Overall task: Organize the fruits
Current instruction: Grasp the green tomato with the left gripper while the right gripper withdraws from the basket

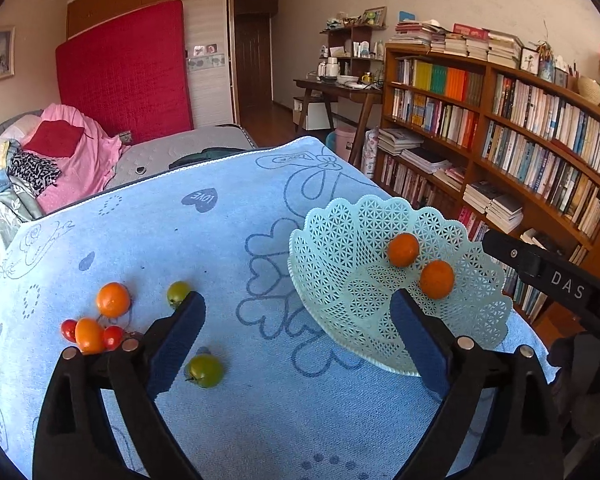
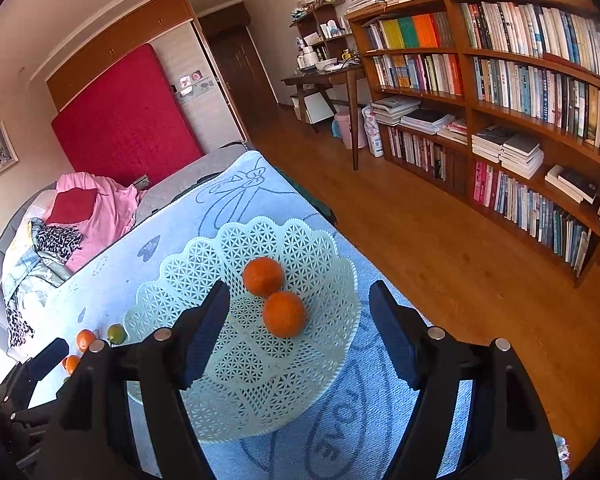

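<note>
Two oranges (image 2: 274, 296) lie touching inside the pale green lattice basket (image 2: 324, 248), which sits on a blue towel (image 1: 228, 240) printed with hearts reading "LOVE". Left of the basket, loose on the towel, are two more oranges (image 1: 113, 299), two green fruits (image 1: 205, 369) and small red ones (image 1: 112, 337). The left gripper (image 1: 298, 336) and the right gripper (image 2: 300, 328), marked "DAS", both hover with jaws spread apart, empty

Two round oranges (image 2: 263, 276) (image 2: 284, 314) sit touching in the pale green lattice basket (image 2: 260, 380), which stands upright on the blue cloth. Out on the cloth lie an orange fruit (image 1: 113, 299), another (image 1: 89, 335) wedged between two red tomatoes (image 1: 69, 330) (image 1: 113, 337), and two green tomatoes (image 1: 178, 293) (image 1: 205, 370) apart.
</note>
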A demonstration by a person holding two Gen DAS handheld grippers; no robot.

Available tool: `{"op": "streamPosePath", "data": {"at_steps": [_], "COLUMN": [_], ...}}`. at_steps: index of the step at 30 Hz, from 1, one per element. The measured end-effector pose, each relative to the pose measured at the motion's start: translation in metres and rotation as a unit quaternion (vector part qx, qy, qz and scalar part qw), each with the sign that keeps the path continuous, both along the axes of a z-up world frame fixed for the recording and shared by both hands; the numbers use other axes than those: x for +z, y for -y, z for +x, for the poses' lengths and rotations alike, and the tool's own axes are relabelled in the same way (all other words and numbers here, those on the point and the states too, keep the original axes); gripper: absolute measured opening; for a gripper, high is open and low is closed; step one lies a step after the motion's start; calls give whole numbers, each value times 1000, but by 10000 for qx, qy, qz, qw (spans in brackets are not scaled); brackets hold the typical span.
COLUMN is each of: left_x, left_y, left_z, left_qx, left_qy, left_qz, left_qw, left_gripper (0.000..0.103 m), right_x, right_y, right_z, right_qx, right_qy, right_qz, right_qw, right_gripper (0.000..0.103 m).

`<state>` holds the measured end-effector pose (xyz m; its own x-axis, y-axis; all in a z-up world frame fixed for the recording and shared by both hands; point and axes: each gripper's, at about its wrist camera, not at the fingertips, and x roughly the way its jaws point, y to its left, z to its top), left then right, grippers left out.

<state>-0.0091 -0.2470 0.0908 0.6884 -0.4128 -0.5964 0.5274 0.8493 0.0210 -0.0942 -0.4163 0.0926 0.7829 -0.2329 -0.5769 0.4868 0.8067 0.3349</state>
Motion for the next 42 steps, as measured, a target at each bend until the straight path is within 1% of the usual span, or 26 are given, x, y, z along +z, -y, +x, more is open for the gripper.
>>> {"op": "streamPosePath", "data": {"at_steps": [4,11,16,21,23,25,28,36,42], "left_x": [3,5,6,4,2,1,-4,-21,-35], "left_y": [-11,-38,-67,-98,-109,-118,-134,-160,-177], "left_z": [-1,4,11,19,22,24,26,34,44], "left_qx": [174,567,893,1300,1457,1595,1750,1959,2136], "left_qy": [122,255,298,230,236,240,198,11,-187], "left_qz": [46,106,125,118,158,194,203,274,282], "left_qw": [9998,9980,9955,9912,9889,9867,9842,9802,9763], "left_gripper": [96,97,97,97,97,97,97,97,96], "right_x": [2,5,7,8,7,5,3,2,-1], "right_y": [-5,-26,-46,-64,-70,-75,-86,-119,-141], "right_z": [0,3,6,7,8,8,12,13,14], "right_qx": [52,346,556,768,846,920,1057,1348,1665], "right_qy": [48,121,156,212,240,262,240,264,243], "right_qz": [-23,-199,-416,-598,-622,-637,-703,-1024,-1123], "right_qw": [10000,9991,9975,9950,9942,9934,9916,9852,9793], "right_gripper": [74,74,74,74,75,79,79,79,79]}}
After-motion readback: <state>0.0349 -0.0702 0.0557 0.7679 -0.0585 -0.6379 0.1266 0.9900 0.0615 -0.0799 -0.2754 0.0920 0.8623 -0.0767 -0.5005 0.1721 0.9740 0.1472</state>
